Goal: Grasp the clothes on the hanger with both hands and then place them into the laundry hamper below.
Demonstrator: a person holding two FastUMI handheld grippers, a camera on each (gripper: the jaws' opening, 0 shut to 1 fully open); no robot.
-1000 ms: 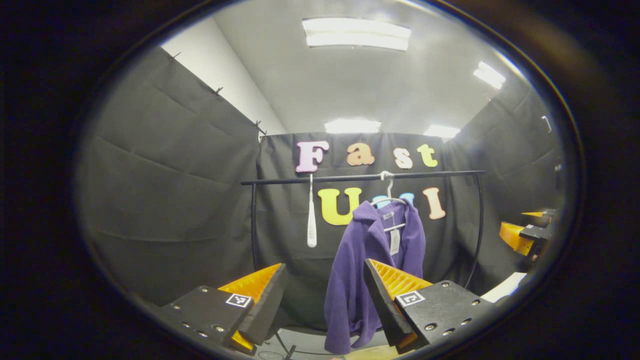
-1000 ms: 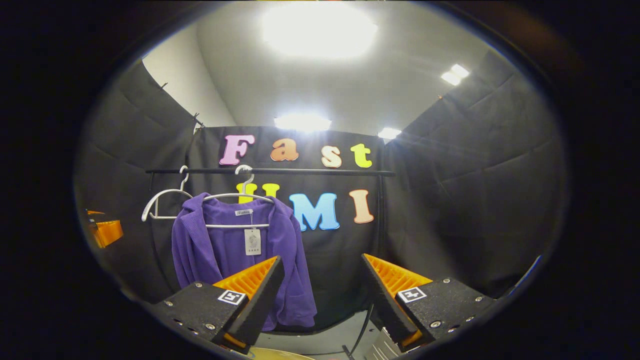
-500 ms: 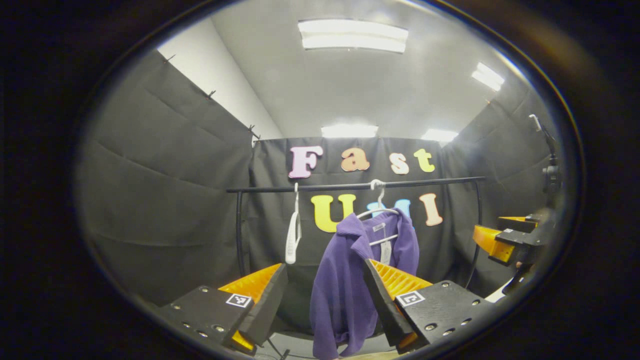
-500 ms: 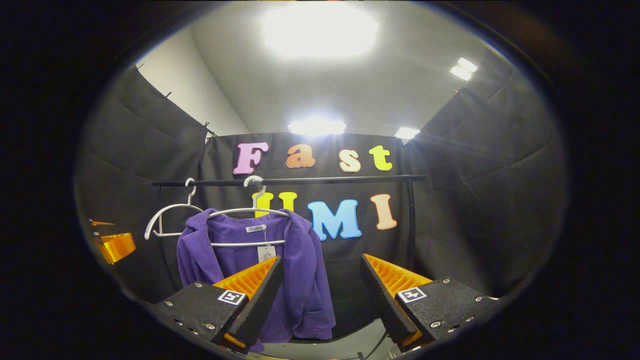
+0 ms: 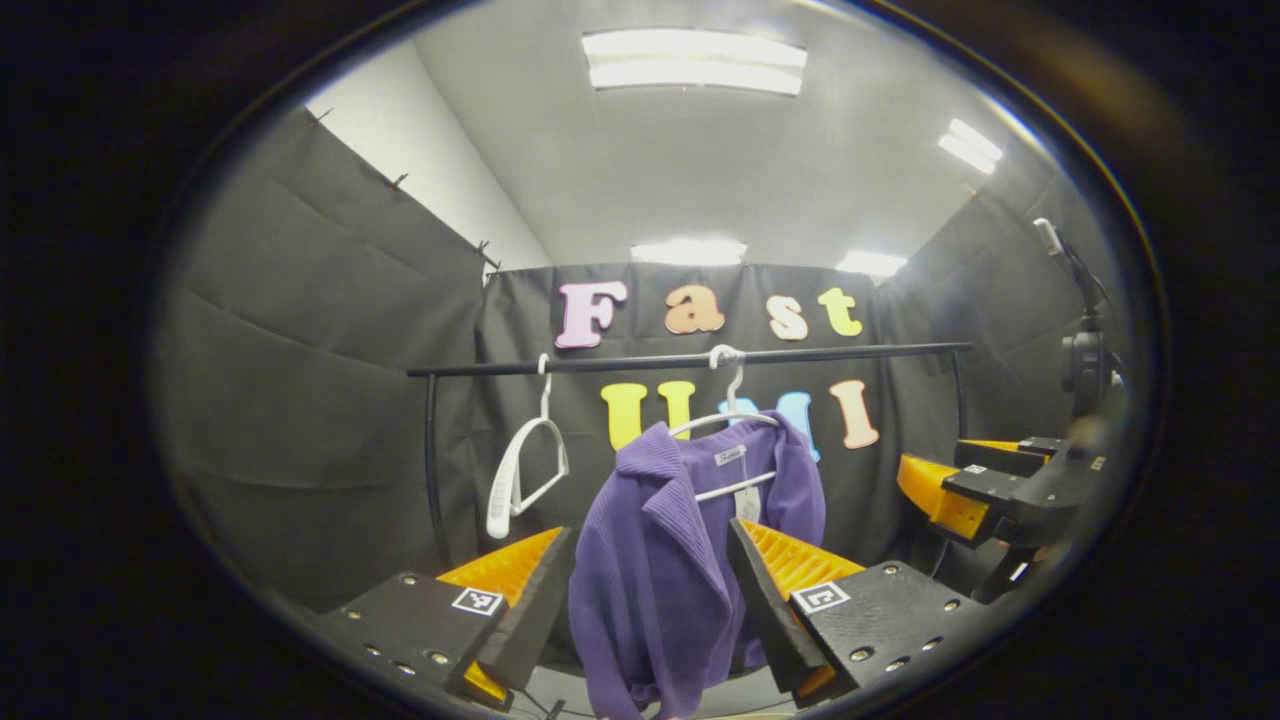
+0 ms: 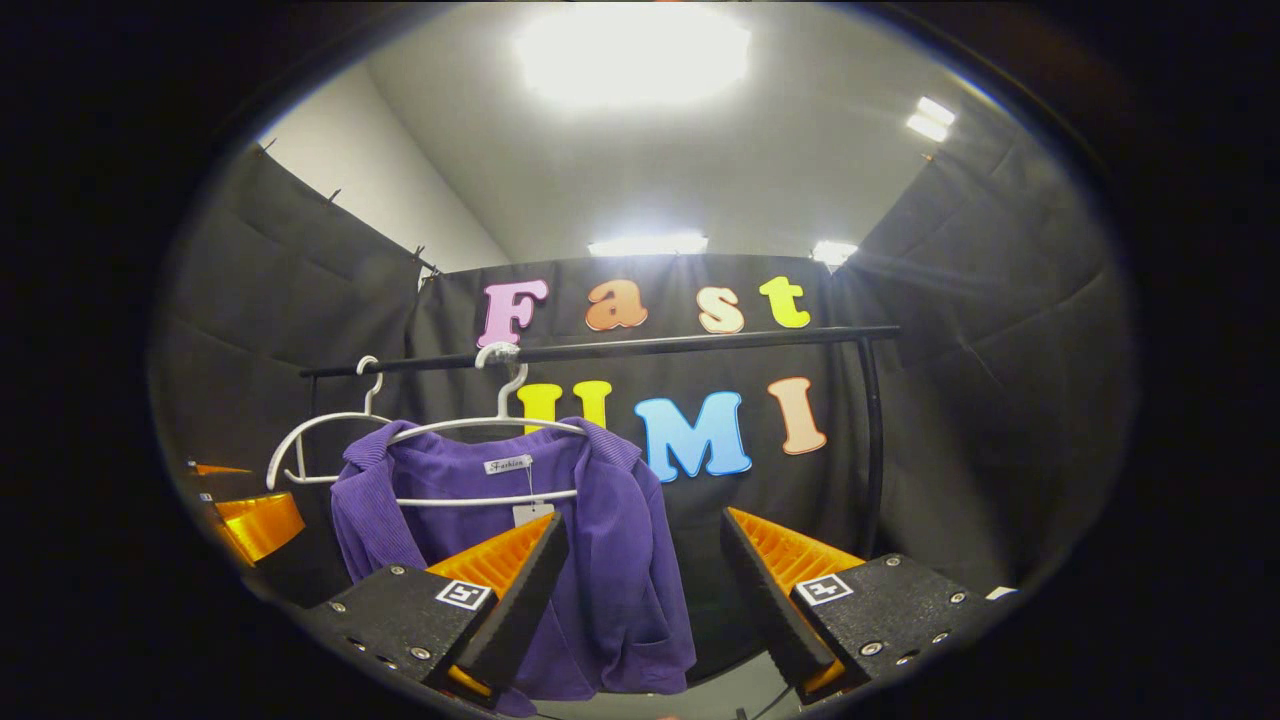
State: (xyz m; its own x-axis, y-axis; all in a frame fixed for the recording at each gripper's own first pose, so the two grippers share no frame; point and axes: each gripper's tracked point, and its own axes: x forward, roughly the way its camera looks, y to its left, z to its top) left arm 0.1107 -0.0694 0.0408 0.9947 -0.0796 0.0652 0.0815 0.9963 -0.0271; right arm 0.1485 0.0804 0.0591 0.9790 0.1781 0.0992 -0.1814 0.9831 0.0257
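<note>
A purple ribbed jacket (image 5: 655,570) hangs on a white hanger (image 5: 735,420) from a black rail (image 5: 690,358). In the left gripper view the jacket lies behind the gap of my open left gripper (image 5: 648,528), still some way off. My right gripper (image 5: 985,485) shows at the right edge, beside the jacket and apart from it. In the right gripper view the jacket (image 6: 620,570) on its hanger (image 6: 490,425) sits left of centre, partly behind one finger of my open right gripper (image 6: 643,515). The left gripper (image 6: 250,520) shows at the far left. Neither gripper holds anything.
An empty white hanger (image 5: 520,470) hangs on the rail left of the jacket, also seen as the bare hanger (image 6: 320,440) in the right gripper view. The rail's upright posts (image 6: 872,440) stand at each end. A camera stand (image 5: 1085,360) rises at the right.
Both grippers have come closer to the rail, so the jacket looks larger. In the left gripper view it has shifted left into the finger gap, and the right gripper shows more fully.
</note>
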